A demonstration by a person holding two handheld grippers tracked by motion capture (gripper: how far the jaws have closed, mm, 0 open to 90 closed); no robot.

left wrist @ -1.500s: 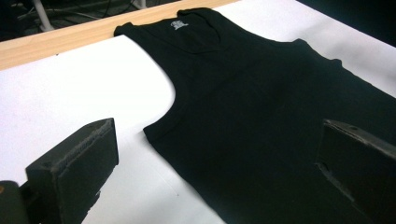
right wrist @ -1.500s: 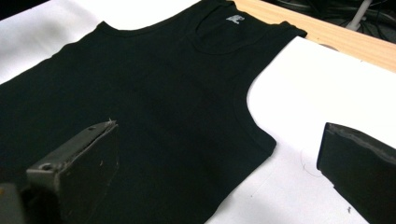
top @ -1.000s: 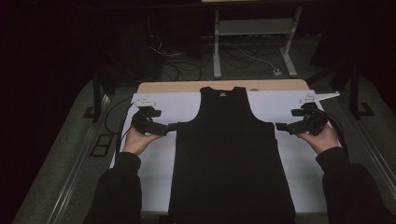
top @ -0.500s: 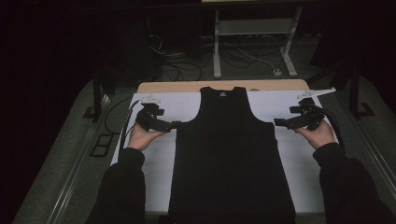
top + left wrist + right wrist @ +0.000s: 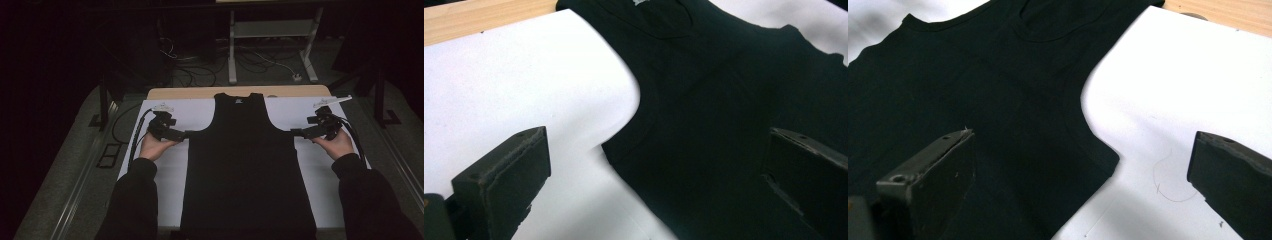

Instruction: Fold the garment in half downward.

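A black sleeveless top (image 5: pixel 245 165) lies flat on the white sheet (image 5: pixel 330 180), neck toward the far edge. My left gripper (image 5: pixel 186 134) is at the top's left underarm corner (image 5: pixel 611 147), jaws wide apart and straddling that corner, one over white sheet, one over black cloth (image 5: pixel 724 110). My right gripper (image 5: pixel 296 133) is at the right underarm corner (image 5: pixel 1110 162), also open, with the corner between its jaws and nothing pinched. The black top (image 5: pixel 973 75) spreads across the left of the right gripper view.
A strip of bare wooden tabletop (image 5: pixel 240 92) shows beyond the sheet. Behind the table stand a metal frame (image 5: pixel 272 35) and loose cables (image 5: pixel 185 70) on the floor. A black cable (image 5: pixel 135 135) trails from the left gripper.
Both hands have moved a little farther up the table and inward, bringing the open jaws right up to the top's underarm corners.
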